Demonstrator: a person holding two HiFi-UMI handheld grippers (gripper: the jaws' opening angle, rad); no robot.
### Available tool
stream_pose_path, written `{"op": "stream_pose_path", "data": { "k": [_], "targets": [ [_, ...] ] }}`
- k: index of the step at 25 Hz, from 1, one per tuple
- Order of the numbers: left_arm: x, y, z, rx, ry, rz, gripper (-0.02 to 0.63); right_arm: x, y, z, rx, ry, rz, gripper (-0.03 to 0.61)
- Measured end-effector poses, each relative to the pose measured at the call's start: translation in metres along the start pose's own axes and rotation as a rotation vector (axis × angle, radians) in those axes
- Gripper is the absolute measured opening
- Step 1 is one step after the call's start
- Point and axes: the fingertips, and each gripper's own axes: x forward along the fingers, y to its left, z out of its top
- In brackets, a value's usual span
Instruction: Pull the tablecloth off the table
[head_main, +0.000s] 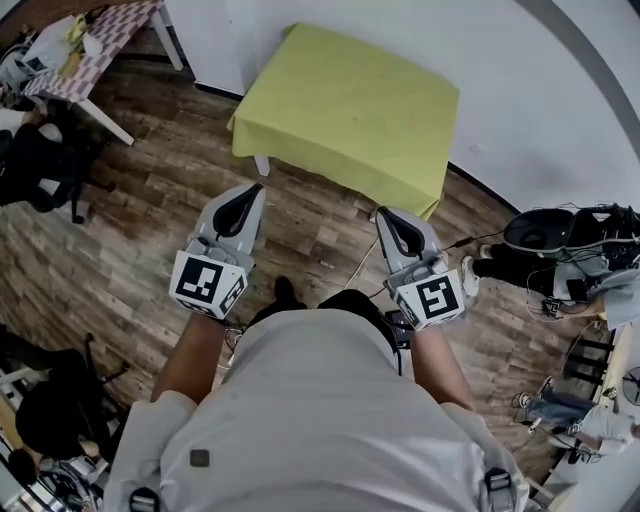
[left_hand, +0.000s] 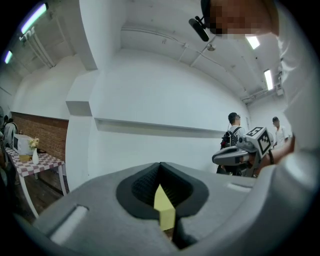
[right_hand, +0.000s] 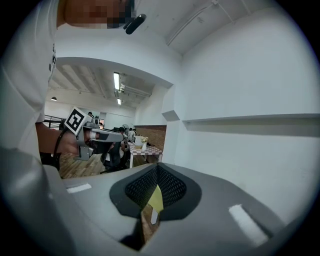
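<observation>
A yellow-green tablecloth (head_main: 350, 110) covers a small table against the white wall, hanging over its front edge; one white table leg (head_main: 262, 165) shows below it. My left gripper (head_main: 255, 188) and right gripper (head_main: 382, 212) are held side by side over the wooden floor, short of the table's front edge, touching nothing. Both are shut with nothing in them. In the left gripper view the closed jaws (left_hand: 160, 165) leave a slit through which a sliver of the tablecloth (left_hand: 164, 207) shows. The right gripper view shows the same: closed jaws (right_hand: 157, 166) and a yellow sliver (right_hand: 156, 199).
A checkered table (head_main: 100, 40) stands at the far left with a seated person (head_main: 40, 160) beside it. Bags and gear (head_main: 560, 235) lie at the right by the wall. A cable (head_main: 365, 260) runs over the floor between the grippers. People (left_hand: 232, 130) stand in the background.
</observation>
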Motion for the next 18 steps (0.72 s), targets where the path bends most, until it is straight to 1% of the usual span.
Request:
{"op": "stream_pose_path", "data": {
  "k": [4,10,13,18],
  "targets": [
    [0.007,0.019,-0.004,0.022,0.019,0.027,0.003,0.019,-0.008,0.0,0.002,0.001,-0.001,0.011],
    [0.041,0.035,-0.01,0.03,0.045,0.04,0.003,0.05,-0.038,-0.01,0.019,0.007,0.012,0.011],
    [0.067,0.039,-0.008,0.032,0.051,0.049,0.003,0.063,-0.06,-0.017,0.034,0.0,0.031,0.011],
    [0.119,0.039,-0.003,0.044,0.056,0.047,0.003,0.078,-0.11,-0.022,0.04,-0.011,0.034,0.011]
  ]
}}
